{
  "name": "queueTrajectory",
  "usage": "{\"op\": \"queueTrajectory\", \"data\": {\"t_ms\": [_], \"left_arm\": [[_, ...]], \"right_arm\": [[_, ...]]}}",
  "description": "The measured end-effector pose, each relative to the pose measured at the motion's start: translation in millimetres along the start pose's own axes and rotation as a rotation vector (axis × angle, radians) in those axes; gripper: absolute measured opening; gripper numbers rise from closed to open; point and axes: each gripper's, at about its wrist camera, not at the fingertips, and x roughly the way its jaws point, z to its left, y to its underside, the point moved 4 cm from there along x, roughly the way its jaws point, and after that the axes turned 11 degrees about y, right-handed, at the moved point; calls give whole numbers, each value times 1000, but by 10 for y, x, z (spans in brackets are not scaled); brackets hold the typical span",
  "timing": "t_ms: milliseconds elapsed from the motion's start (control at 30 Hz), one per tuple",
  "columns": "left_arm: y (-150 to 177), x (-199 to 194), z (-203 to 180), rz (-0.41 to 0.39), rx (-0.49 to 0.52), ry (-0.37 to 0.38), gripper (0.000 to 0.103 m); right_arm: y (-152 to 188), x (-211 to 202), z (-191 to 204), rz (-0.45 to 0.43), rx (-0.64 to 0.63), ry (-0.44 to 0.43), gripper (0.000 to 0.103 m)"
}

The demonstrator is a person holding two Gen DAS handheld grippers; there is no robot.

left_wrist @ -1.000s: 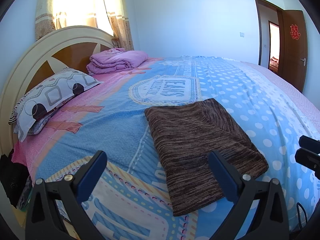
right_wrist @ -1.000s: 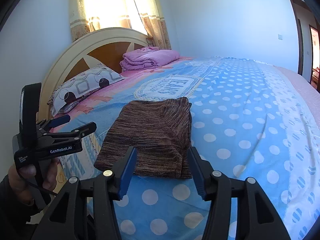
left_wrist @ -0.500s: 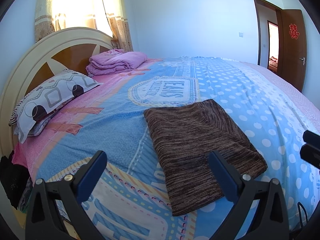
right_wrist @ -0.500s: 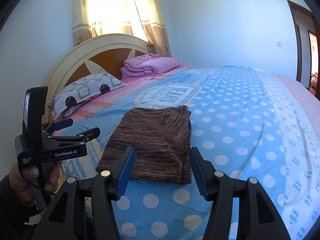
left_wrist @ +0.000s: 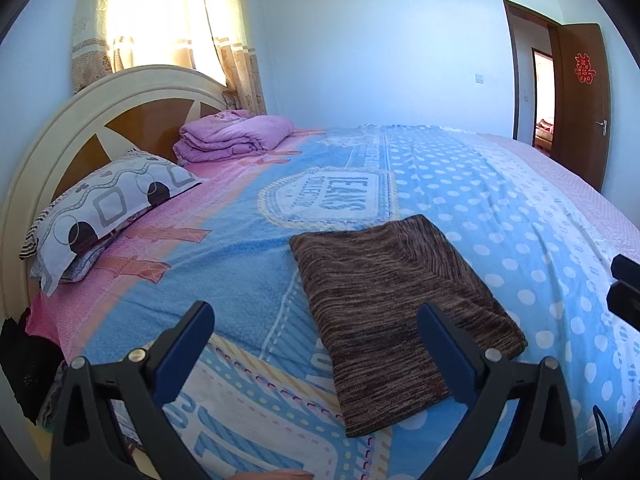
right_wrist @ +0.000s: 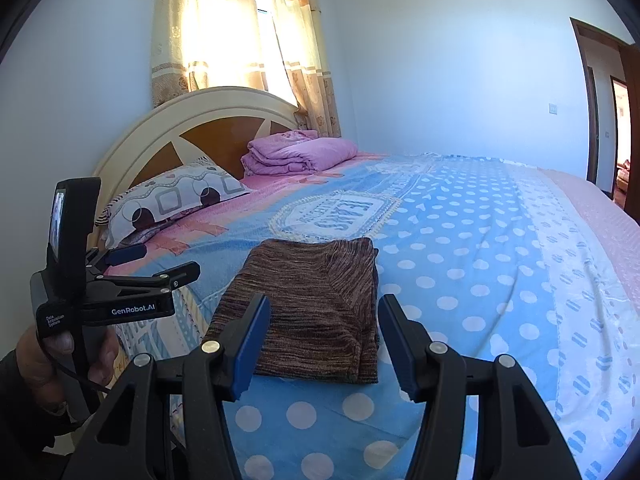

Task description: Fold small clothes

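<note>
A brown striped knit garment (left_wrist: 392,300) lies folded into a flat rectangle on the blue dotted bedspread (left_wrist: 500,200). In the right wrist view the same folded garment (right_wrist: 312,308) sits just beyond the fingers. My left gripper (left_wrist: 316,328) hovers open at the near edge of the bed, its right finger over the garment's near corner, nothing between the pads. My right gripper (right_wrist: 324,320) is open too, held above the garment's near edge without touching it. The left gripper (right_wrist: 120,280) shows at the left of the right wrist view, held by a hand.
A patterned pillow (left_wrist: 108,208) and a folded purple quilt (left_wrist: 232,136) lie by the cream headboard (left_wrist: 100,120). A curtained window is behind it. A brown door (left_wrist: 580,100) stands open at the right. The bed's near edge runs under both grippers.
The right gripper has lifted and tilted up slightly, so the garment sits lower in its view. The left gripper has stayed put. The garment has not moved.
</note>
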Motion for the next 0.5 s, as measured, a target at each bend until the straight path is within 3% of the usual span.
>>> {"op": "queueTrajectory", "data": {"t_ms": [500], "left_arm": [[-49,-57,132,-36,-2,-49,103]], "right_arm": [[-48,-102,75,-44,-31,-11,58]]}}
